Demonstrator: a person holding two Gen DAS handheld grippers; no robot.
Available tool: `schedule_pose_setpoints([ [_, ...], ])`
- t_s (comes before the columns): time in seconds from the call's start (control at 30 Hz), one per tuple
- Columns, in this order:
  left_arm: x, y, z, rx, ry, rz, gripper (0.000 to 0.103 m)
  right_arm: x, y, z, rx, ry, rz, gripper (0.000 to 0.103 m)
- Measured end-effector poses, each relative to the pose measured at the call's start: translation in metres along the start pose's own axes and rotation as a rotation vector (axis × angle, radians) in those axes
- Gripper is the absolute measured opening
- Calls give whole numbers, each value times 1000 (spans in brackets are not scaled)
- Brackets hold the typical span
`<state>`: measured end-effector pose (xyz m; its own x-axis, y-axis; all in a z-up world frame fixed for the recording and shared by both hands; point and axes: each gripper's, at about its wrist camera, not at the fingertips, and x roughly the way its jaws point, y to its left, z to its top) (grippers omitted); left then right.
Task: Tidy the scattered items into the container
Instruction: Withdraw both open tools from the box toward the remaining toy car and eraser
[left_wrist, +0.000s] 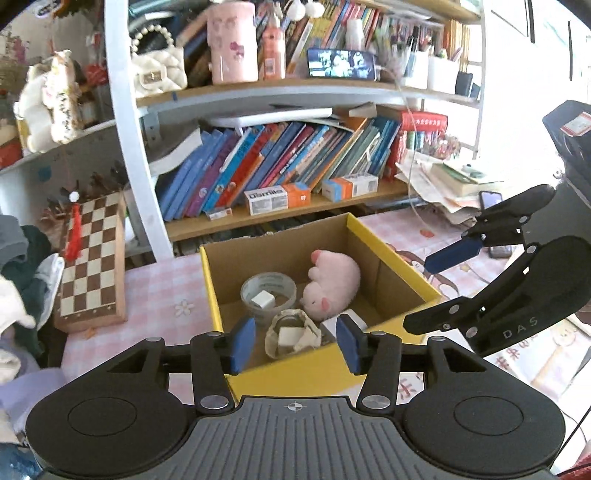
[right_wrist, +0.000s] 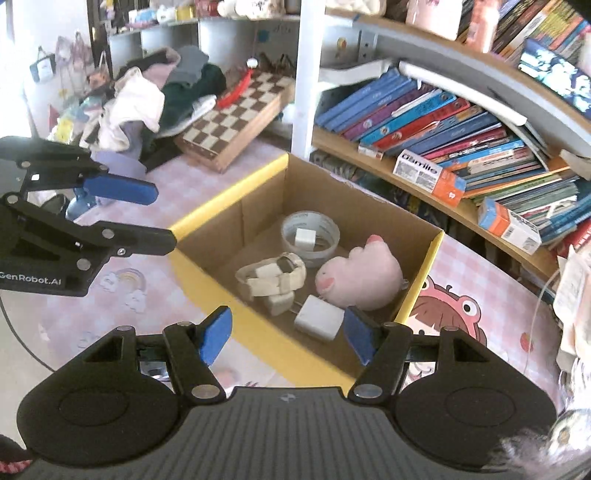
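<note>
Cardboard box (right_wrist: 421, 291) holds every item; both sets of jaws stand half-open, empty. Risk: right gripper (right_wrist: 288, 338) clipping the rim, shifting the box across the desk (right_wrist: 122, 314).

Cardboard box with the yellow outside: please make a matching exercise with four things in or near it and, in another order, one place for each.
Things:
1. small white cube plug
2. pink plush pig toy
3. flat white square charger
4. wooden chessboard

Places:
A. outside the cardboard box, leaning on the pile of clothes
B. inside the ring of the clear tape roll
C. in the box, beside the cream strap watch, near the front wall
D. in the box, on its side by the right wall

Pairs: 1-B, 2-D, 3-C, 4-A
</note>
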<state>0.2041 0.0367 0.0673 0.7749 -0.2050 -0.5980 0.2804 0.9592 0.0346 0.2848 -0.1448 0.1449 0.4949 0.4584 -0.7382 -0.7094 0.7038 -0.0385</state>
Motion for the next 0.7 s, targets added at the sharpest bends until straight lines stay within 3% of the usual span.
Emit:
schedule_pose_setpoints([
  [0.3, -46, 2, -28, -74, -54, 21, 55, -46, 28, -35, 80, -109, -43, 65],
  [0.7, -78, -11, -70, -132, -105, 148, 74, -79, 44, -103, 210, -230, -199, 65],
])
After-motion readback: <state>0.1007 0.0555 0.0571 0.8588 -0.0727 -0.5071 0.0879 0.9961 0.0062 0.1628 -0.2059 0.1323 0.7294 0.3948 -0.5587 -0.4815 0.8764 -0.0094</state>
